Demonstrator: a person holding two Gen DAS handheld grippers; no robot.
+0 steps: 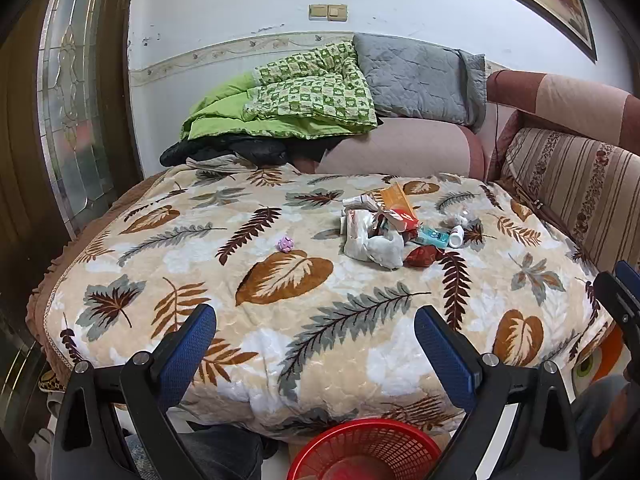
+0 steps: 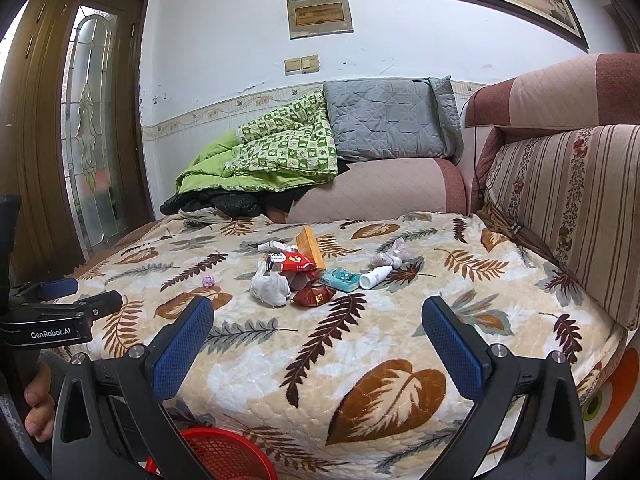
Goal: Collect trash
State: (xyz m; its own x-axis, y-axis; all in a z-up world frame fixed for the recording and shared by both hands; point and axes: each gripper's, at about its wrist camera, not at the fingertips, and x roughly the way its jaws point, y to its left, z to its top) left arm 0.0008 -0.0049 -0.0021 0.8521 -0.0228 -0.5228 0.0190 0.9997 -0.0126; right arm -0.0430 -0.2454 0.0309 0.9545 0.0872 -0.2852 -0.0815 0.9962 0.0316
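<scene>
A heap of trash lies mid-bed on the leaf-patterned blanket (image 1: 280,320): a crumpled white bag (image 1: 374,246), a red packet (image 1: 424,256), an orange box (image 1: 398,198), a teal pack (image 1: 434,236) and a small white bottle (image 1: 456,236). A pink crumpled scrap (image 1: 285,244) lies apart to the left. In the right wrist view the same heap shows with the white bag (image 2: 270,286), the red packet (image 2: 314,295) and the bottle (image 2: 374,276). A red mesh basket (image 1: 366,452) stands on the floor at the bed's near edge. My left gripper (image 1: 316,344) and right gripper (image 2: 318,336) both stand open and empty, short of the heap.
Green quilts (image 1: 288,100), a grey pillow (image 1: 420,80) and dark clothes are piled at the bed's far end. A striped cushion (image 2: 560,208) lines the right side. A wooden door with glass (image 1: 68,112) is at the left. The left gripper (image 2: 60,312) shows at the left of the right wrist view.
</scene>
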